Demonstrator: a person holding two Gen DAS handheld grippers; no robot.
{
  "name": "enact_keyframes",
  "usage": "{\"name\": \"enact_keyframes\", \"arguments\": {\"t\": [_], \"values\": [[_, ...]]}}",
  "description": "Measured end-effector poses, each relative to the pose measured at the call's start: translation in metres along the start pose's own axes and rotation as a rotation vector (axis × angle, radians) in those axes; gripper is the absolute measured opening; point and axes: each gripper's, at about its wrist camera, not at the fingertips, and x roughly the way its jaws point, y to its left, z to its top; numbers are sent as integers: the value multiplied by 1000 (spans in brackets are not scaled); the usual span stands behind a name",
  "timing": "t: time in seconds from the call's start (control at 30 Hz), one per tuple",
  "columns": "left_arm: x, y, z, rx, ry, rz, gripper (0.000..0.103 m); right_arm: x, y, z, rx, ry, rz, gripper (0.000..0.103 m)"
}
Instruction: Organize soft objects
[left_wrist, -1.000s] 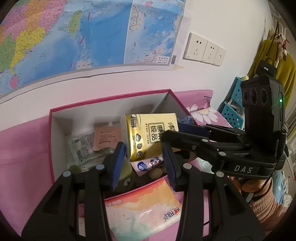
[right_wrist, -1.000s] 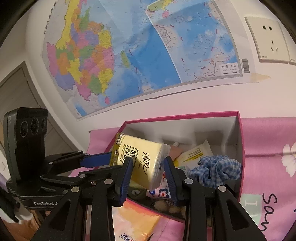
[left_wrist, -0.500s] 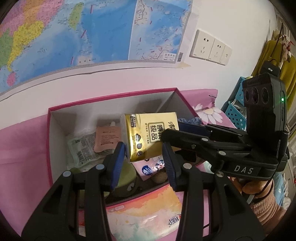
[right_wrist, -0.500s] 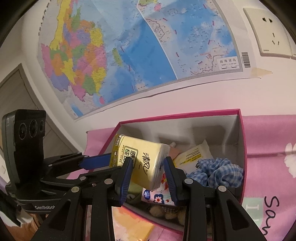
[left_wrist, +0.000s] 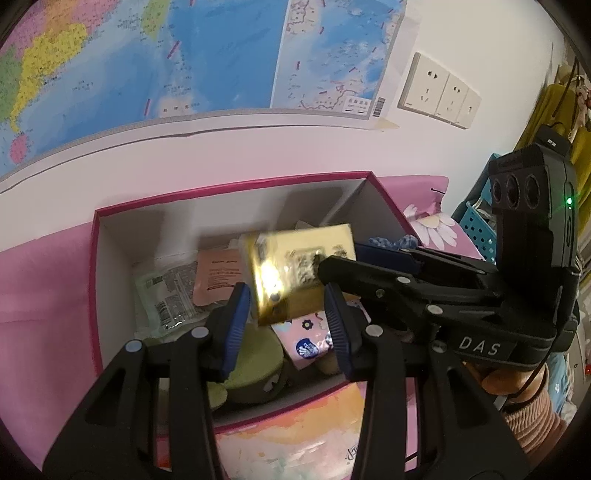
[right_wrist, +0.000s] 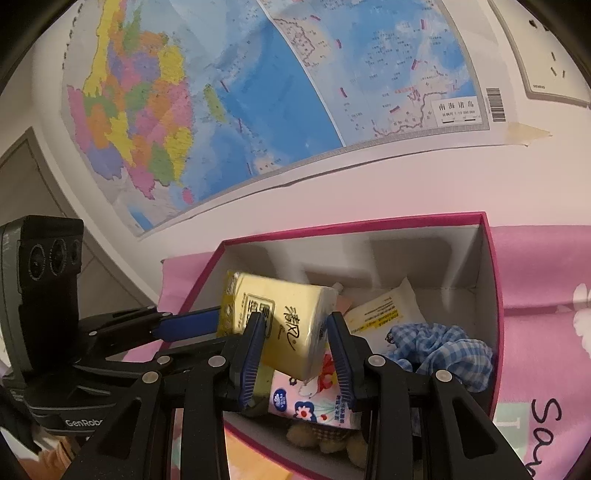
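One yellow tissue pack sits pinched crosswise in the right gripper above the pink box, the left gripper parted, holding nothing

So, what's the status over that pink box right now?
Left tongs open, empty. Right tongs gripping yellow plastic-wrapped tissue pack above pink-rimmed cardboard box. Box crowded: blue checked scrunchie, flowered tissue packet underneath.

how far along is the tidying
Mostly done: the blue checked scrunchie, pouches and floral tissue pack already lie in the pink box. The right hand-held gripper holds the yellow tissue pack above it. An orange pack waits outside.
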Motion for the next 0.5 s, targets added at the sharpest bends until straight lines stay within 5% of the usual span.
{"name": "enact_keyframes", "arguments": {"t": [0.5], "values": [[9,-1,2,-22,29,21,43,13,-9,1,23,13,-29,35]]}}
